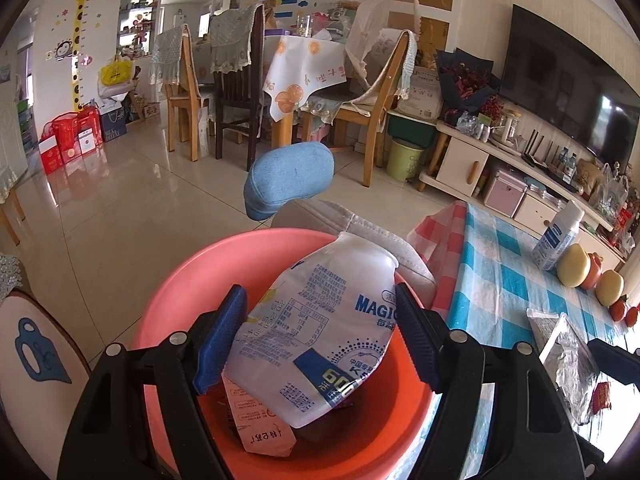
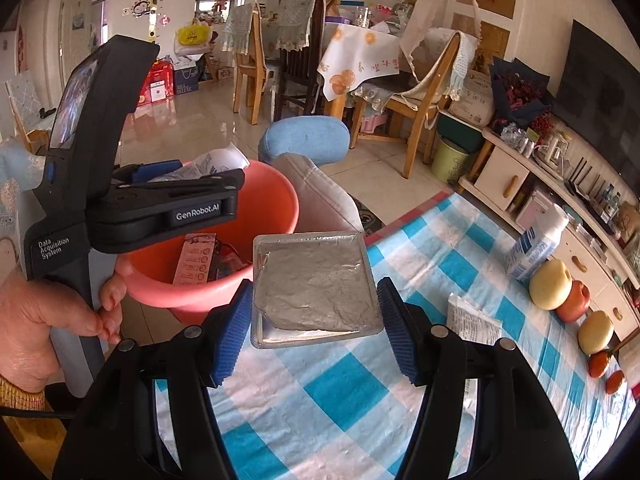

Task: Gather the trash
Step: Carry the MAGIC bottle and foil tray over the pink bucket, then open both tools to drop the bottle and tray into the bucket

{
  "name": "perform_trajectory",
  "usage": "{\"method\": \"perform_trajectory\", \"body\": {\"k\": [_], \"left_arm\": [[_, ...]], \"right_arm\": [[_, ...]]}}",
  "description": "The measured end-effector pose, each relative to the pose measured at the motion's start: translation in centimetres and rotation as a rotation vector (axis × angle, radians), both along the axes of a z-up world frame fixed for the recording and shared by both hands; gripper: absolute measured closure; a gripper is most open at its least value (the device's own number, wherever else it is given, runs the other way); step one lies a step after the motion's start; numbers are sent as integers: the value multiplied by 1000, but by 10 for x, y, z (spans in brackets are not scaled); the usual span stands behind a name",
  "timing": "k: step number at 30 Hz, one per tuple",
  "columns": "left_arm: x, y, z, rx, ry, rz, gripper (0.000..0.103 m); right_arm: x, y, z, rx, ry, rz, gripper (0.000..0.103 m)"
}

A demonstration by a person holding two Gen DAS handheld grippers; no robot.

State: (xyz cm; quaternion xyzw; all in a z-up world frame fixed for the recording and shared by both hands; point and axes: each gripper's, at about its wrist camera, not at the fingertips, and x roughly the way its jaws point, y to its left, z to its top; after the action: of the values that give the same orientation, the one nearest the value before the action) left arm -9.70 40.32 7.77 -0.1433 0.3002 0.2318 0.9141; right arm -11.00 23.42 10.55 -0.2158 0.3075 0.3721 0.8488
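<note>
My left gripper [image 1: 318, 340] is shut on a crushed white plastic bottle [image 1: 320, 332] with blue print, held over the mouth of a pink bucket [image 1: 180, 280]. A pink printed wrapper [image 1: 260, 424] lies inside the bucket. My right gripper [image 2: 316, 330] is shut on a square silver foil tray [image 2: 316, 284], held above the near corner of the checked table [image 2: 340, 392]. In the right wrist view the bucket [image 2: 224, 288] stands just left of the tray. There the left gripper [image 2: 192, 178] hangs over its rim with the bottle [image 2: 220, 160].
A person's hand [image 2: 44, 320] grips the left gripper's handle. On the blue-and-white cloth stand a white bottle [image 2: 536, 248], a white packet [image 2: 472, 320] and a row of fruit [image 2: 550, 284] along the right edge. A blue-cushioned seat [image 2: 304, 140] stands behind the bucket.
</note>
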Motion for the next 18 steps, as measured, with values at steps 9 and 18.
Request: {"method": "perform_trajectory", "body": {"k": [9, 18], "left_arm": [[1, 30, -14, -57, 0, 66, 29], [-1, 45, -24, -89, -2, 113, 29]], "right_arm": [[10, 44, -6, -26, -5, 69, 39], [16, 80, -24, -69, -19, 128, 38]]}}
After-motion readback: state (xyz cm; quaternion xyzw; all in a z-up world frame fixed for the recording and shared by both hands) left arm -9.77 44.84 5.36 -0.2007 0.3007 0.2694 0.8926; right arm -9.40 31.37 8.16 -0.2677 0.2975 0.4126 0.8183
